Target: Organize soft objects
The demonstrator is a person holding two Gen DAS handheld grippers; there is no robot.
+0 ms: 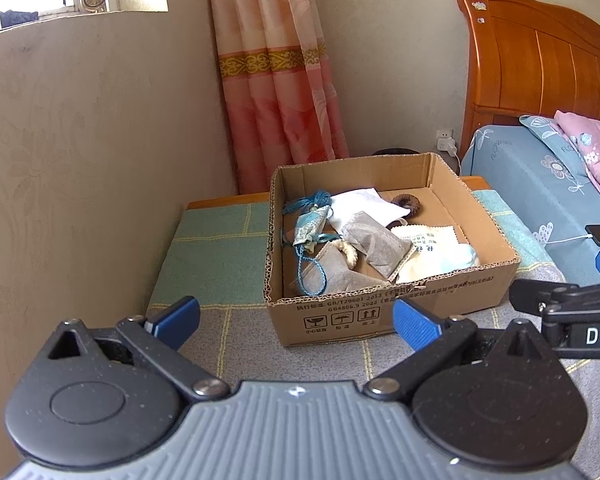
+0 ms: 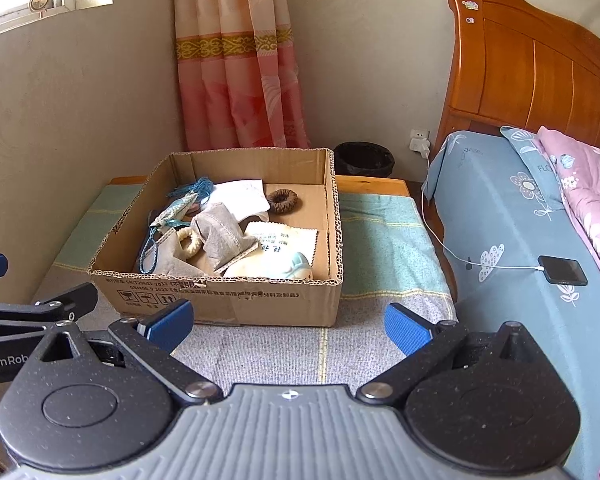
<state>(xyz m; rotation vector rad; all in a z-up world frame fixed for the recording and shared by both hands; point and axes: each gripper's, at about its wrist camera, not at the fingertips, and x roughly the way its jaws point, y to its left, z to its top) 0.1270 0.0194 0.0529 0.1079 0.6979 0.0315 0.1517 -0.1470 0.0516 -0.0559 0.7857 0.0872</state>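
Note:
An open cardboard box [image 1: 384, 312] [image 2: 236, 296] stands on a low cloth-covered table. Inside lie grey fabric pouches [image 1: 376, 246] [image 2: 220, 236], a blue tasselled sachet [image 1: 312, 224] [image 2: 178, 208], a white cloth [image 1: 364, 204] [image 2: 242, 194], a brown scrunchie [image 1: 406, 202] [image 2: 283, 201], a cream scrunchie [image 1: 348, 252] [image 2: 190, 240], a printed wipe [image 1: 424, 240] [image 2: 280, 240] and a pale blue soft item [image 1: 458, 260] [image 2: 296, 268]. My left gripper [image 1: 296, 322] is open in front of the box, holding nothing. My right gripper [image 2: 288, 326] is open too, just short of the box's near wall.
The table's checked cloth [image 1: 216, 248] [image 2: 380, 240] shows on both sides of the box. A wall is close on the left, a pink curtain [image 2: 236, 60] behind. A bed [image 2: 520, 220] with a charging phone [image 2: 562, 270] is on the right; a black bin [image 2: 364, 158] stands behind the table.

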